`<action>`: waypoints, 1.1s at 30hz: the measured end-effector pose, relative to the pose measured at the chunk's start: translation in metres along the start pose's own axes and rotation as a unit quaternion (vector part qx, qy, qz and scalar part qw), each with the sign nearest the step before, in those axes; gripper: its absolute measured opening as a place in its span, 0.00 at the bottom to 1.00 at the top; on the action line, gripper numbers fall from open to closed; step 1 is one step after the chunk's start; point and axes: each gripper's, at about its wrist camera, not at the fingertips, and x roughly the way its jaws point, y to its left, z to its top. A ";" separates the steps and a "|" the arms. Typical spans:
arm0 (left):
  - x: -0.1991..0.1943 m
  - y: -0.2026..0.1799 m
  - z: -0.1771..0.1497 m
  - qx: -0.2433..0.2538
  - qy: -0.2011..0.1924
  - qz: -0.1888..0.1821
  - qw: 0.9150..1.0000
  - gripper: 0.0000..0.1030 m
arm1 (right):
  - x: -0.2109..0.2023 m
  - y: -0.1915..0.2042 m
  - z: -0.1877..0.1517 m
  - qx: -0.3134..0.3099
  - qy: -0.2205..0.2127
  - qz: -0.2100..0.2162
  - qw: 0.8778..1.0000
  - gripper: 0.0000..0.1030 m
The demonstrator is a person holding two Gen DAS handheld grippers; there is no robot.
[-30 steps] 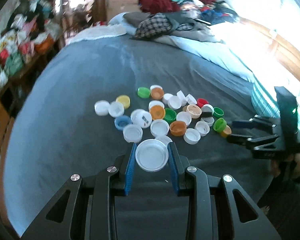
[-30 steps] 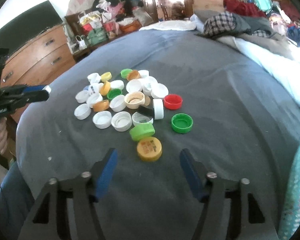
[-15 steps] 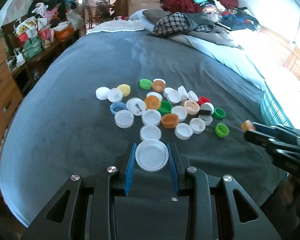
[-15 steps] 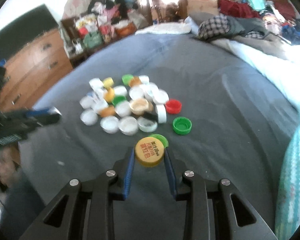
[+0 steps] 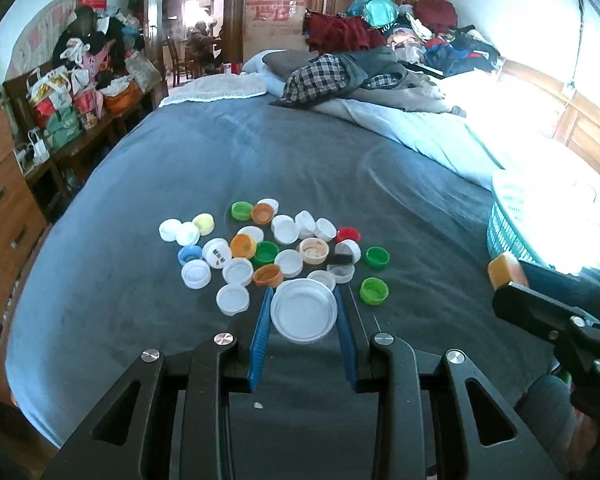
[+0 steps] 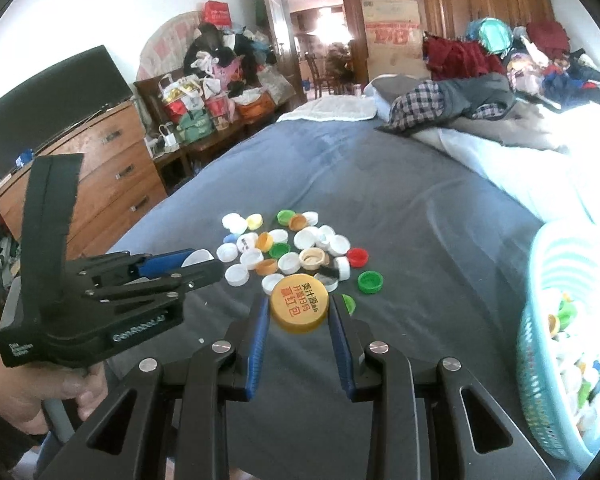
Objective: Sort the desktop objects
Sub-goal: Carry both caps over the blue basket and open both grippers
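My left gripper [image 5: 303, 312] is shut on a large white cap [image 5: 304, 309] and holds it above the grey bed. My right gripper [image 6: 299, 307] is shut on a yellow cap [image 6: 299, 307] with red print, lifted above the bed; in the left wrist view that cap [image 5: 505, 269] shows at the right. A heap of bottle caps [image 5: 276, 249], white, orange, green, blue, yellow and red, lies on the blanket ahead of both grippers; the heap also shows in the right wrist view [image 6: 296, 250]. The left gripper also shows in the right wrist view [image 6: 204, 266].
A teal basket [image 6: 540, 344] with several caps in it stands at the right on the bed, also in the left wrist view [image 5: 508, 236]. Clothes and pillows [image 5: 340, 76] lie at the far end. A wooden dresser [image 6: 104, 184] stands left of the bed.
Both grippers have risen and pulled back from the heap with their caps. The right gripper, open a second ago, shut on the yellow cap and lifted it toward the basket side.
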 end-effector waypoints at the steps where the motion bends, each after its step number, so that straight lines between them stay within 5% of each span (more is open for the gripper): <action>1: 0.000 -0.005 0.002 0.004 -0.001 0.006 1.000 0.26 | -0.003 -0.001 0.001 0.003 -0.002 -0.002 1.000 0.32; 18: 0.003 -0.074 0.031 0.058 -0.009 0.006 0.998 0.26 | -0.053 -0.054 0.004 0.039 -0.044 -0.054 0.997 0.32; 33: 0.020 -0.202 0.066 0.131 -0.002 -0.079 0.988 0.26 | -0.111 -0.154 -0.005 0.106 -0.075 -0.144 0.981 0.32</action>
